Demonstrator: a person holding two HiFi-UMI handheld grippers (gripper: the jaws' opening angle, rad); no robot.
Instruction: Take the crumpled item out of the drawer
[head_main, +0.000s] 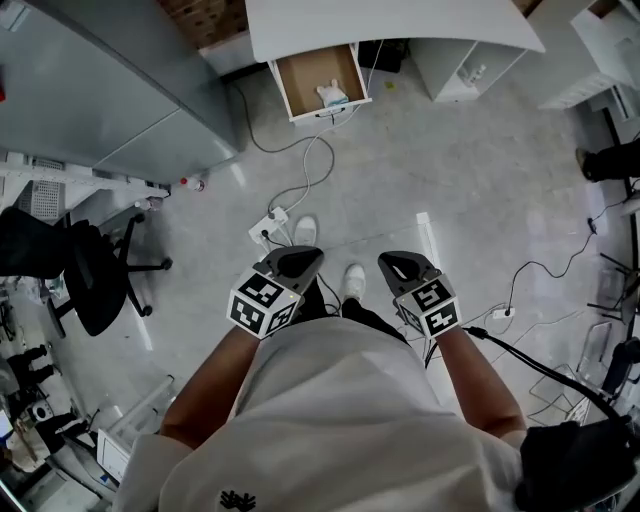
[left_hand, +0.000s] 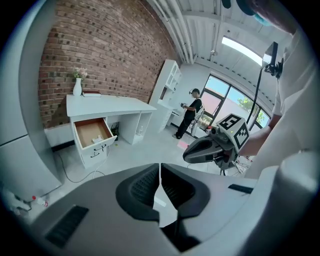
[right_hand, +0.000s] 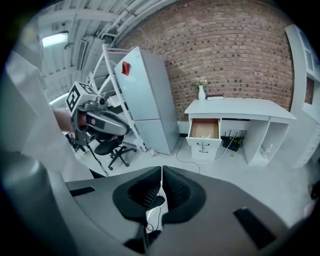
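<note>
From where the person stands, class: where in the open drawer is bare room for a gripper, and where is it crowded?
The open white drawer has bare brown bottom left of and behind the crumpled white item, which crowds its front right corner.

Bright, even daylight from windows (left_hand: 227, 100) and a ceiling lamp (right_hand: 54, 39); soft shadows on the glossy floor (head_main: 400, 170); gripper views strongly fisheye-curved, dark-vignetted at corners.
</note>
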